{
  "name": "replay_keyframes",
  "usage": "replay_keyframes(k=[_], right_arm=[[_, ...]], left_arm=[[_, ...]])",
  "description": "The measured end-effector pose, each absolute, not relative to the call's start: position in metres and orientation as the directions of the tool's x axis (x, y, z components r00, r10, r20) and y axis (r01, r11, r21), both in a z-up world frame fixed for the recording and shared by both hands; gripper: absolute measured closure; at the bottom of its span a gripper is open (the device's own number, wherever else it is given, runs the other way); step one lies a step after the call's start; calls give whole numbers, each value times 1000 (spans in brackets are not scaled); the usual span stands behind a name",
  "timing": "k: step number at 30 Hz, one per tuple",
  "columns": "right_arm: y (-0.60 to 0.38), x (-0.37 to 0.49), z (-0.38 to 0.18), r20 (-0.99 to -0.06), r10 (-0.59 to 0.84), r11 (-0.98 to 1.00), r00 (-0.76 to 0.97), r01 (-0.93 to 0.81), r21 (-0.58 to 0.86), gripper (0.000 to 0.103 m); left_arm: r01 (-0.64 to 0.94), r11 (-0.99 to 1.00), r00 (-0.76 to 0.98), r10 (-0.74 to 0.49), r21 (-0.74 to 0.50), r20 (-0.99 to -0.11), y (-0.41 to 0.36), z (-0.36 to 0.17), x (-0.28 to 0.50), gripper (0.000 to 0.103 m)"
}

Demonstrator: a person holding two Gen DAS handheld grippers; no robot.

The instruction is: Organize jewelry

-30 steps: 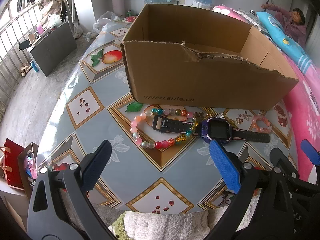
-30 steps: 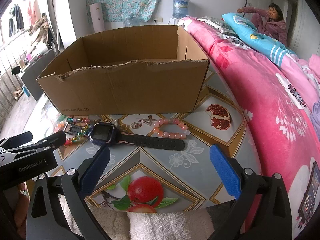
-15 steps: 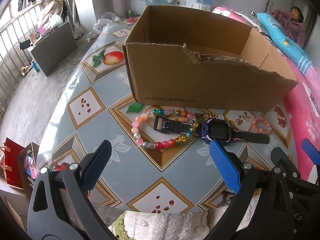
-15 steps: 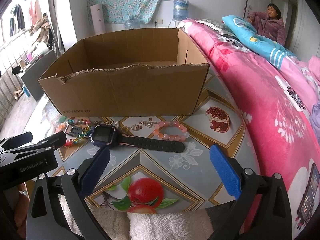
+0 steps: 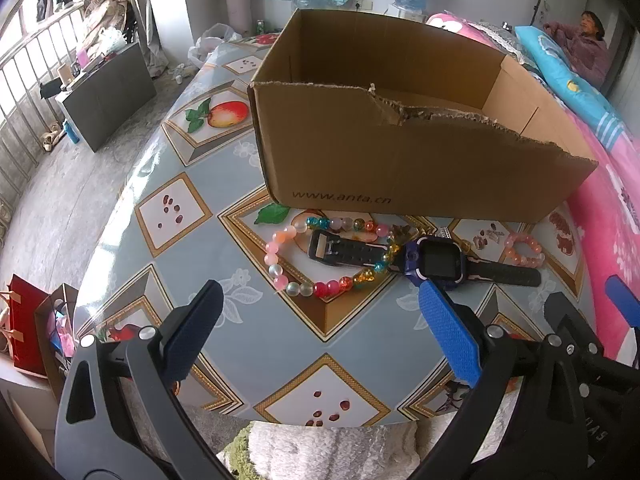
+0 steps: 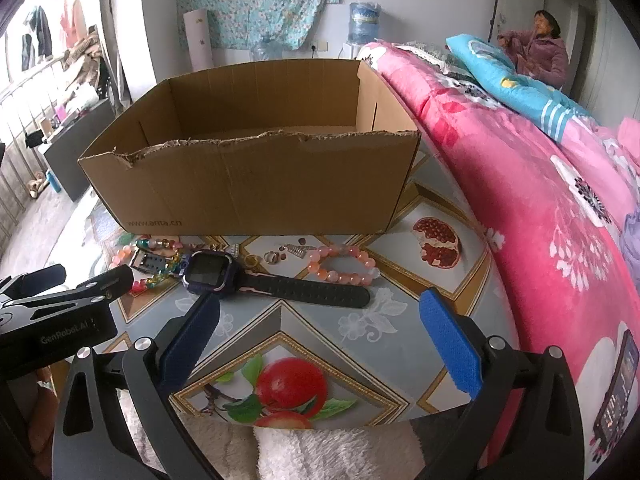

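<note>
Both grippers hover over the near edge of the desk [image 5: 172,216], nothing held. Left gripper [image 5: 320,328] has its blue-padded fingers [image 5: 448,332] spread wide apart, empty. Right gripper [image 6: 316,336] is the same: fingers [image 6: 450,344] wide apart, empty.

Jewelry sits in a row on the desk just in front of the cardboard box [image 5: 400,160], which is open-topped with a torn front rim; its inside is mostly hidden. Multicolour bead bracelet [image 5: 320,256] lies at the left of the row. Smartwatch [image 5: 432,260], purple case with dark screen, lies flat beside it, one black strap running through the bracelet loop, the other strap pointing right. Pink bead bracelet [image 6: 344,264] lies to the right, just behind the watch's right strap; can't tell whether they touch. Small metal bits [image 6: 280,254], maybe rings or earrings, too small to tell, are scattered between watch face and pink bracelet, near the box front.

The smartwatch lies between the two grippers. Pink bed [image 6: 540,200] borders the desk on the right.
</note>
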State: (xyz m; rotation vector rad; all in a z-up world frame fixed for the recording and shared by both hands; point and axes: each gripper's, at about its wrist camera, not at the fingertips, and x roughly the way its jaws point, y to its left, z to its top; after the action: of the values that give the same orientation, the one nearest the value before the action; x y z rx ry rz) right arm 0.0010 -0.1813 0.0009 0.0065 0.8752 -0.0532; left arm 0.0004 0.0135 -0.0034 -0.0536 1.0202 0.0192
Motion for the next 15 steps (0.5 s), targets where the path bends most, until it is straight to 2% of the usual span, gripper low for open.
replay_keyframes(k=[15], right_arm=[[-182, -9, 5, -698, -11, 998, 716, -32, -48, 5]], left_arm=[[-18, 1000, 592, 16, 7, -806, 28, -1, -9, 8]])
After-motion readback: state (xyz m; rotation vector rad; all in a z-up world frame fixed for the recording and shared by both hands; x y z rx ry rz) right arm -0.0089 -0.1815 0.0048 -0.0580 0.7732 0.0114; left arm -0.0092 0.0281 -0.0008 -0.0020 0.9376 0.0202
